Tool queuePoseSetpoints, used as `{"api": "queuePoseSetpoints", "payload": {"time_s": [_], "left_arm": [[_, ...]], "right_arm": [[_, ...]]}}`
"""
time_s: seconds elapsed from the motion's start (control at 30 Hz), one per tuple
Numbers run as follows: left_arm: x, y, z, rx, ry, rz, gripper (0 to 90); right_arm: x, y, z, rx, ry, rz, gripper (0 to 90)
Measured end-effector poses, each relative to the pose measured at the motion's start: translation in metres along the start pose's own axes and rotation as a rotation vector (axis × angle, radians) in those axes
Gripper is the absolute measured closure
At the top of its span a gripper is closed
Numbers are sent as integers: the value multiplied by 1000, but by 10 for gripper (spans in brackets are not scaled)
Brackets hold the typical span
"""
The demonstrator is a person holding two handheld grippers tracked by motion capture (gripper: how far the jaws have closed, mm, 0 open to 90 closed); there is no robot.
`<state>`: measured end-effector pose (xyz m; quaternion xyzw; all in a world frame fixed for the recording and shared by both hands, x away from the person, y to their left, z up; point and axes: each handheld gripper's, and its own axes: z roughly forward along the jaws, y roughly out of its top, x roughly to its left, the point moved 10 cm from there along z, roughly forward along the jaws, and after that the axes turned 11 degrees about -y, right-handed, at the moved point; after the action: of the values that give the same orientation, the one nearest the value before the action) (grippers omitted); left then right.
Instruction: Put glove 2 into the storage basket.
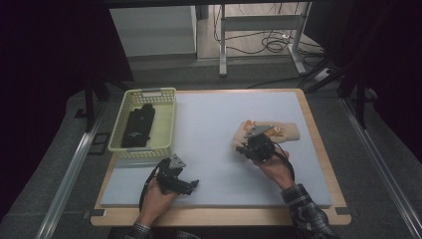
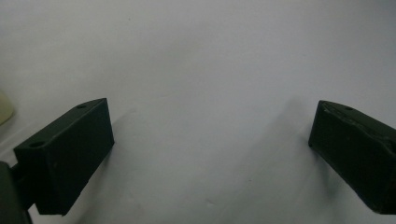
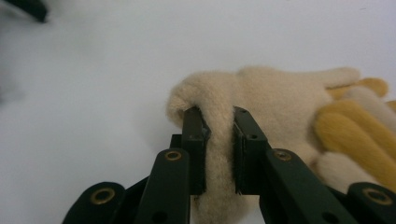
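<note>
1. Glove (image 3: pixel 280 102), cream fleece with yellow fingers, lies on the mat's right half; the right gripper (image 3: pixel 219 135) pinches a fold at its cuff. The grip is thin, so a quick lift could probably pull the fleece free or drag it in a bunch.
2. Left gripper (image 1: pixel 186 185) rests with jaws wide and empty, well apart from the glove.
3. Grey mat (image 1: pixel 214 164) covers a wooden table (image 1: pixel 318 149); a yellow basket (image 1: pixel 166 124) holding a black item (image 1: pixel 138 125) sits at the far left.
4. Dark curtains and floor cables lie behind.

Glove (image 3: pixel 280 100): fuzzy cream fleece cloth, yellow fingers. Right claw (image 3: pixel 219 154): matt black plastic, brass-look rivets. Basket (image 1: pixel 165 130): pale yellow plastic lattice. Counter (image 1: pixel 318 144): wood edge under smooth matt grey-white mat (image 1: pixel 209 129).
</note>
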<state>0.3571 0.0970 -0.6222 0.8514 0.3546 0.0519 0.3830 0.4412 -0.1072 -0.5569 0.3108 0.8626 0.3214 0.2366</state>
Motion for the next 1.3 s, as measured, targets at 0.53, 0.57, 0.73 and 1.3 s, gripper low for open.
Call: {"api": "queuePoseSetpoints", "payload": {"time_s": [0.53, 0.57, 0.73, 1.3], "left_arm": [[0, 0, 0, 0, 0, 1, 1], [0, 0, 0, 1, 0, 1, 1], [0, 0, 0, -2, 1, -1, 1], [0, 0, 0, 0, 0, 0, 1]], "right_arm": [[62, -47, -39, 11, 158, 29, 558], [58, -45, -44, 1, 158, 37, 542], [39, -42, -56, -12, 154, 73, 519], [-17, -24, 13, -11, -37, 140, 811]]}}
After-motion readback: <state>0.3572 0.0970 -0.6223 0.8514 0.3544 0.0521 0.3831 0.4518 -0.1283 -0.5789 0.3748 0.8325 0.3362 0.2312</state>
